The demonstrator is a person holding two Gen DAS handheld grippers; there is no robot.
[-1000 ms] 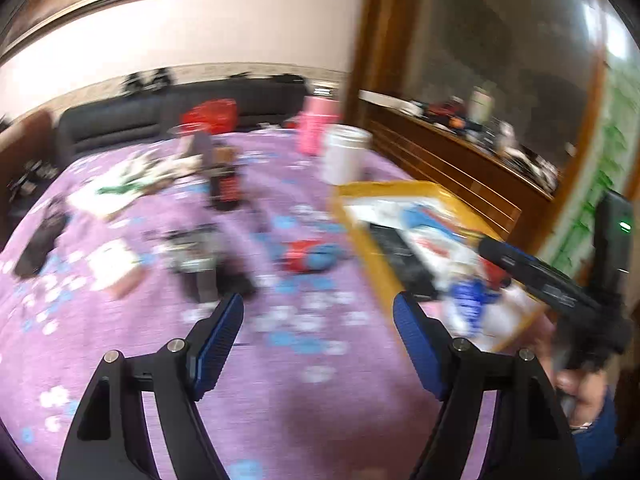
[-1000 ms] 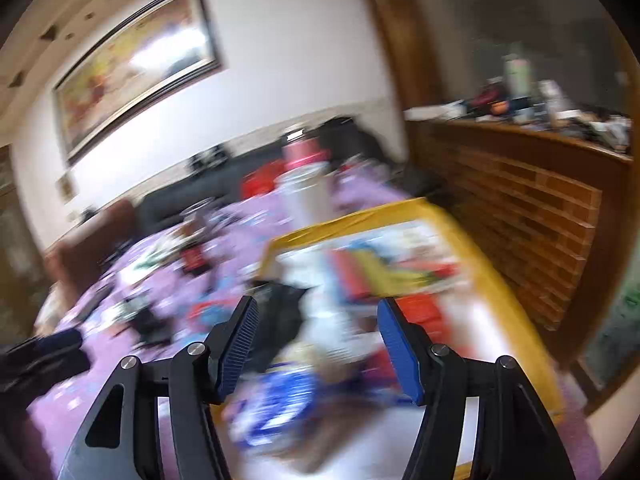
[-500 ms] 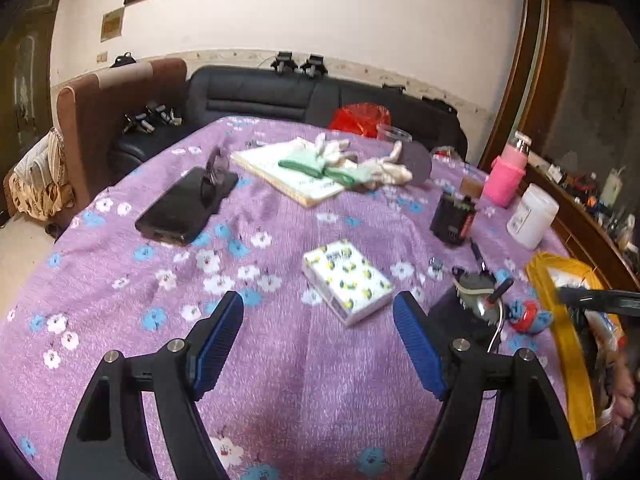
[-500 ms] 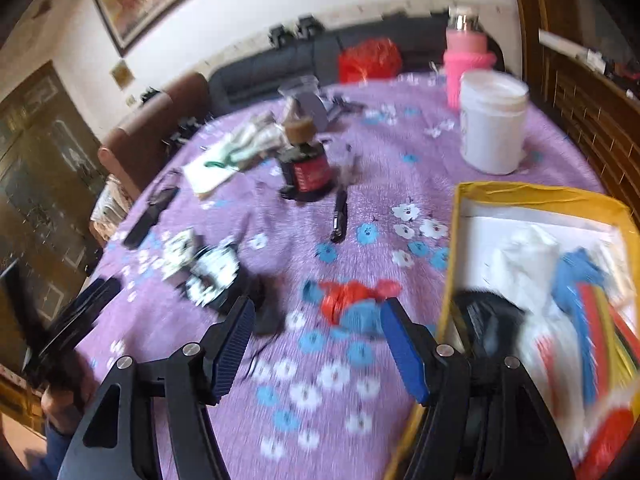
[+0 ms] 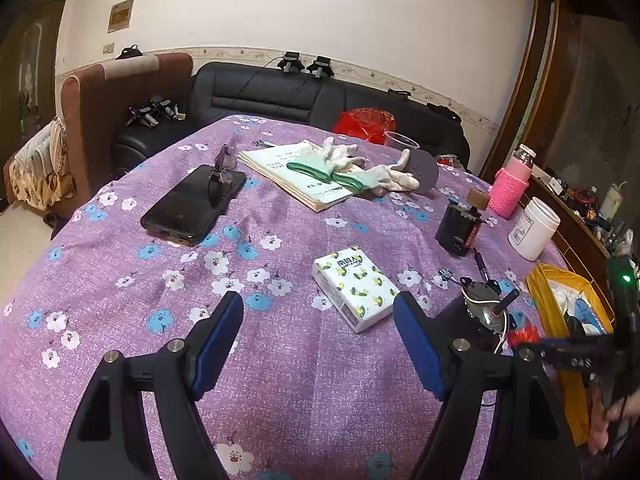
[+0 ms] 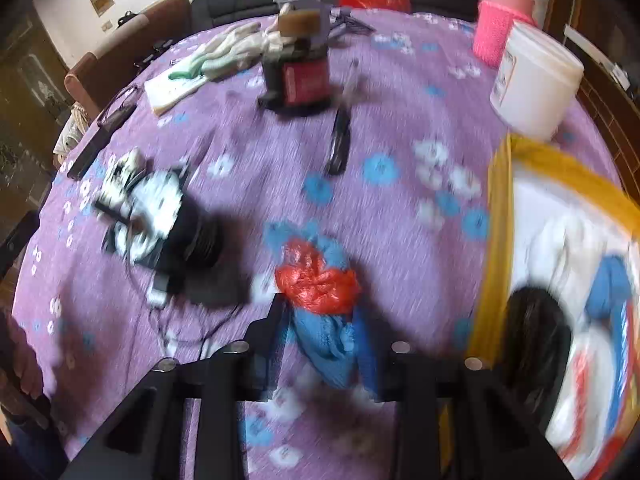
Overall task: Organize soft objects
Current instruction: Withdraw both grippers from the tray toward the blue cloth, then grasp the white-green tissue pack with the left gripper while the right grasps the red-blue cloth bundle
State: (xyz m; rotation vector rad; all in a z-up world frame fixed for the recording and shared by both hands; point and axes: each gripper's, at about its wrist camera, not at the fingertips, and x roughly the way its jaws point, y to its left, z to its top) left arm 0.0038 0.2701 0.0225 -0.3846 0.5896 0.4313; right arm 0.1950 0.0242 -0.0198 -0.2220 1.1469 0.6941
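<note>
Left wrist view: left tongs (image 5: 318, 344) released above the bench (image 5: 120, 264), tissue pack (image 5: 354, 286) just ahead.

Right wrist view, blurred: right tongs (image 6: 320, 340) just closing around blue-and-red cloth bundle (image 6: 318, 280), probably pinching its soft, light blue end; yellow bin (image 6: 498, 240) alongside.

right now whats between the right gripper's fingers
In the right wrist view, the blue and red soft bundle lies between the right gripper's fingers, whose jaws have just been closing; blur hides whether the pads press it.
</note>
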